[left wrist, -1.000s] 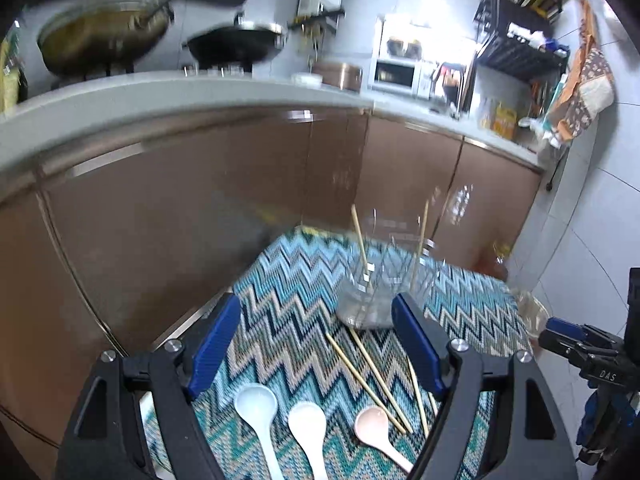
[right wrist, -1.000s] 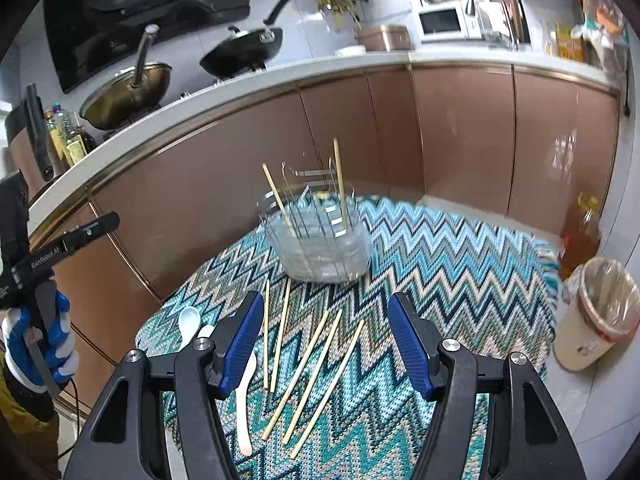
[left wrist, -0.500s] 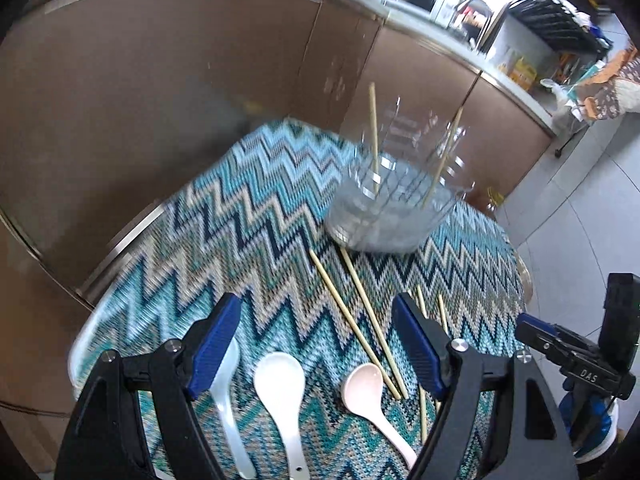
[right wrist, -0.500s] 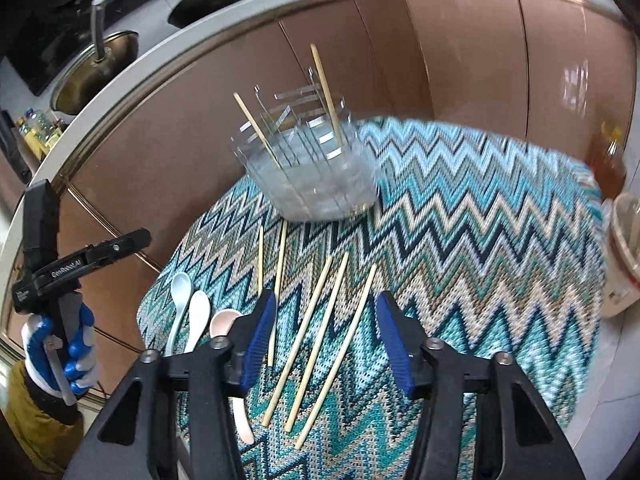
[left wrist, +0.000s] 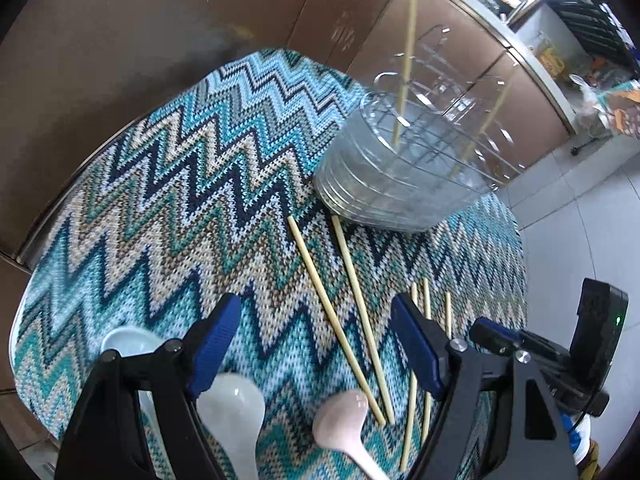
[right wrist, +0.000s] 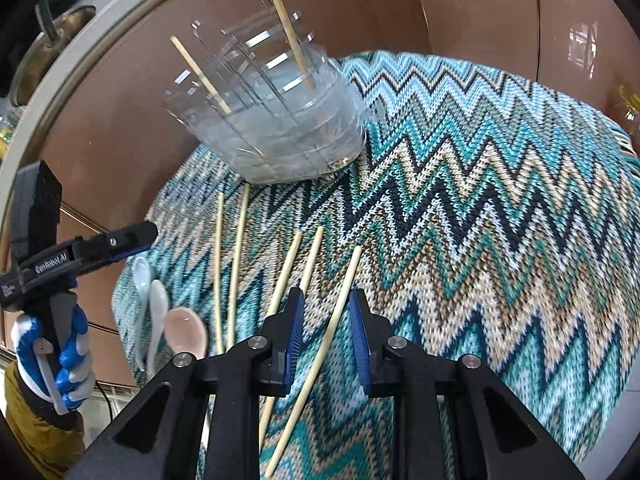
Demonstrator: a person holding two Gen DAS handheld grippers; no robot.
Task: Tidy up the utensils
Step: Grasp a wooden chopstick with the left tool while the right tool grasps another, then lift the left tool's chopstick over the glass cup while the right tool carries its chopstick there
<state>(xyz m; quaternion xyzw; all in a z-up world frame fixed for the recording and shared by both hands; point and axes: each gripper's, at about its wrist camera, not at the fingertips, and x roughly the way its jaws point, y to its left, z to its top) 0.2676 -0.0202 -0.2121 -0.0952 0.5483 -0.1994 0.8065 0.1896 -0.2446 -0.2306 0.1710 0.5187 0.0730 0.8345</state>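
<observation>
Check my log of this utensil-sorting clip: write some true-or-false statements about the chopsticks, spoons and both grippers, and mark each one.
1. Two chopsticks stand in the clear utensil holder. True.
2. The right gripper has its fingers on either side of a chopstick lying on the zigzag cloth. True.
3. The pink spoon sits inside the holder. False: it lies on the cloth.
4. The left gripper is clamped on a white spoon. False: its jaws are wide open and hold nothing.
5. Five chopsticks lie loose on the cloth. True.
</observation>
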